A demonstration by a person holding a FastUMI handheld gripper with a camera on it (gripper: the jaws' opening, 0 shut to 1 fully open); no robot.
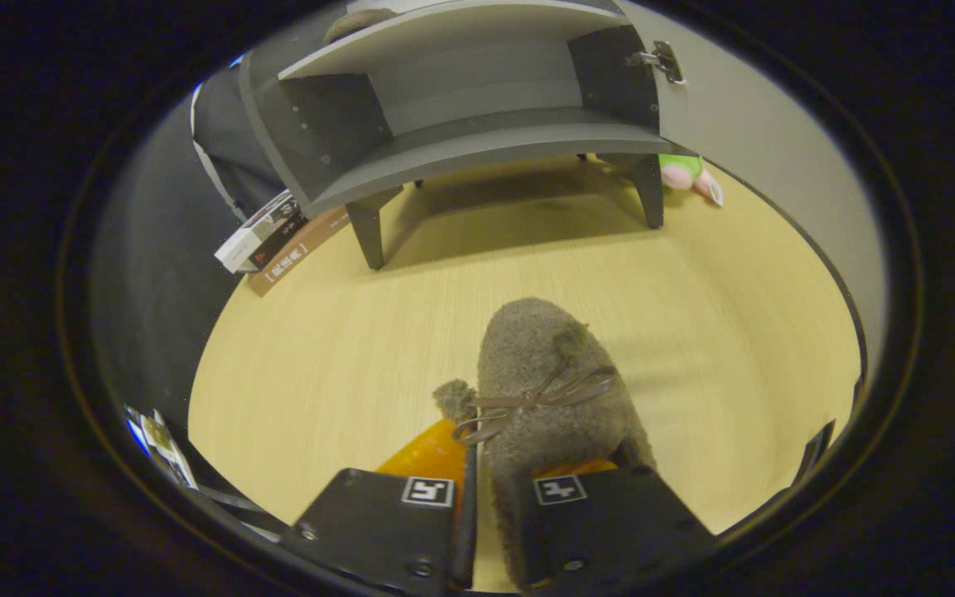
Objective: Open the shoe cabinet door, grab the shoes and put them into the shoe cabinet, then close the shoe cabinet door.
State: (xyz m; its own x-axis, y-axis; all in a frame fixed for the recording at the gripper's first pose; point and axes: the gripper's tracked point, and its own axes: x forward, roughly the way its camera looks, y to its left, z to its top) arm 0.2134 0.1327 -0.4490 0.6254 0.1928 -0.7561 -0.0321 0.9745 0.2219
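Between my gripper (496,489) fingers sits the fuzzy brown shoe (545,383), its edge pinched as they close narrowly on it, toe and bow pointing ahead. Beyond it, across the bare wooden floor (693,315), the shoe cabinet (461,108) stands with its door (743,116) swung open. So I judge opening done and grabbing done; placing the shoe inside and closing remain.
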